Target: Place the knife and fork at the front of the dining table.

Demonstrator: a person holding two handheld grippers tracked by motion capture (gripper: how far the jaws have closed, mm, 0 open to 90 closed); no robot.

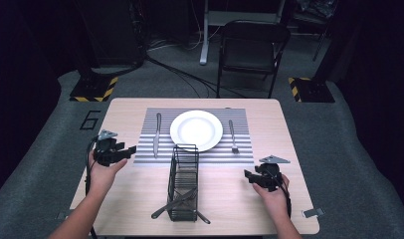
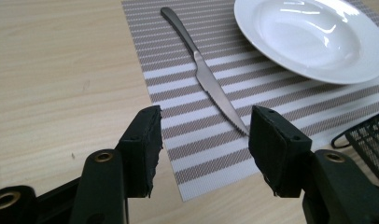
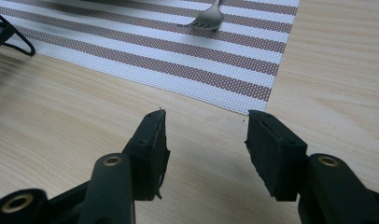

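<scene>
A white plate (image 1: 196, 129) sits in the middle of a striped placemat (image 1: 240, 155), with a knife (image 1: 156, 134) on its left and a fork (image 1: 232, 135) on its right. My left gripper (image 1: 129, 150) hovers open and empty at the mat's left edge, level with the knife's blade end. In the left gripper view the knife (image 2: 204, 74) lies ahead of the left gripper (image 2: 204, 140), beside the plate (image 2: 313, 37). My right gripper (image 1: 247, 175) rests open and empty over bare wood below the mat's right corner. In the right gripper view the fork (image 3: 207, 19) lies far beyond the right gripper (image 3: 206, 144).
A black wire caddy (image 1: 183, 181) stands at the table's front middle with dark utensils sticking out near its base. A folding chair (image 1: 252, 47) stands behind the table (image 1: 125, 112). Cables cross the floor beyond.
</scene>
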